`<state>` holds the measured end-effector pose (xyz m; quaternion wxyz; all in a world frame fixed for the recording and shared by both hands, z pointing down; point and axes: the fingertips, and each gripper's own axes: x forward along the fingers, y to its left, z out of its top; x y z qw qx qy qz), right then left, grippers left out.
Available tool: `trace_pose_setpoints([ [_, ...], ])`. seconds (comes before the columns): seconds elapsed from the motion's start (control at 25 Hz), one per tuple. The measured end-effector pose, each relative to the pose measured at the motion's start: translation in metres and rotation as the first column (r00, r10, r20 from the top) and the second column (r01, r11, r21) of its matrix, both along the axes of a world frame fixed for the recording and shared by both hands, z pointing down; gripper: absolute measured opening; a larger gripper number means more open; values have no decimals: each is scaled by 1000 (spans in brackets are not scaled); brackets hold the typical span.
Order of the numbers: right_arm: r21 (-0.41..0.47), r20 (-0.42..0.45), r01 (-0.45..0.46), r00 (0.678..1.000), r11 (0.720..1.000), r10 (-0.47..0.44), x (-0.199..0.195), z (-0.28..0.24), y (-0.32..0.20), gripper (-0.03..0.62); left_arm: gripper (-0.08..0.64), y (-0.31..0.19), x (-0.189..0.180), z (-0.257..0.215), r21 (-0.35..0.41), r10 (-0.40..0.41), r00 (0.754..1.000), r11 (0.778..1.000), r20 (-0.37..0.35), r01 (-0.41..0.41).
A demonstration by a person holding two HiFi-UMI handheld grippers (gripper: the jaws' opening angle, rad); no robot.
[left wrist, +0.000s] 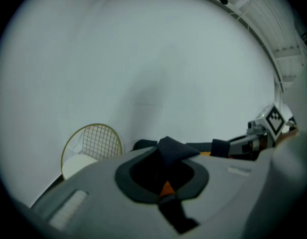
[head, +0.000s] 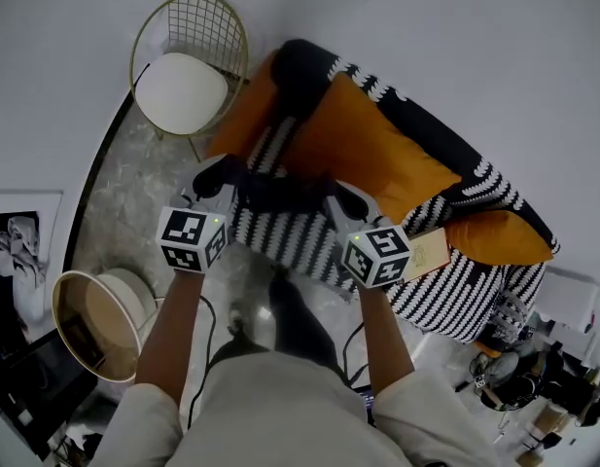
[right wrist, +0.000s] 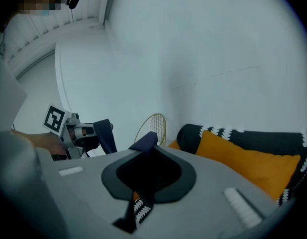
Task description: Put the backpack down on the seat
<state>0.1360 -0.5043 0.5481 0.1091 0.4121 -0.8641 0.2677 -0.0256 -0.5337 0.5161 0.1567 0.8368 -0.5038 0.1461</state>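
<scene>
Two grippers hold one dark backpack (head: 280, 191) between them. The left gripper (head: 220, 178) and the right gripper (head: 340, 200) each have their jaws all but closed, pinched on a dark navy strap (right wrist: 146, 142) of the pack. In the left gripper view the same fabric (left wrist: 175, 148) rises out of the jaws and a band of it runs across to the other gripper. The pack hangs stretched between the two tools, just above the front edge of the sofa seat (head: 309, 246). Whether it touches the cover I cannot tell.

One round basket (head: 90, 324) stands on the pale stone floor (head: 134, 193) at lower left, open at the top. Its inside shows tan, and I cannot make out any contents. At lower right a crowded corner (head: 533, 377) holds what look like jars and bottles, too small to tell apart.

The sofa wears a black-and-white zigzag throw and carries two orange cushions — a large one (head: 377, 149) against the back and a smaller one (head: 494, 236) toward the far end. A gold wire chair (head: 188, 56) with a white seat pad stands beside the sofa's near arm.

As for print, each gripper's cube (head: 193, 238) bears black-and-white square markers, with no letters. A tan card (head: 426, 251) lies on the throw by the right gripper — its small mark is too fine to read. A black-and-white picture (head: 17, 251) sits at the left edge.
</scene>
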Motion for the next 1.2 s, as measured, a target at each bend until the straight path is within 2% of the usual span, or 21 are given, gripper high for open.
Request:
trace_pose_setpoints([
  [0.36,-52,-16,13,1000,999,-13,6,35,-22,25,17,-24,1,36,-61,-87,996,995,-18,85],
  [0.52,-54,16,-1,1000,999,2,11,46,-42,25,18,-42,-3,50,-63,-127,991,990,-42,125],
  [0.72,-45,-5,-5,1000,999,5,13,55,-62,25,18,-60,-16,71,-84,-193,980,979,-51,188],
  [1.08,-49,-25,-49,999,998,47,24,77,-96,29,20,-86,-8,105,-125,-192,980,975,-55,184],
  [1.2,-59,-42,-63,997,996,61,31,85,-101,57,31,-89,0,119,-153,-181,983,973,-38,173],
])
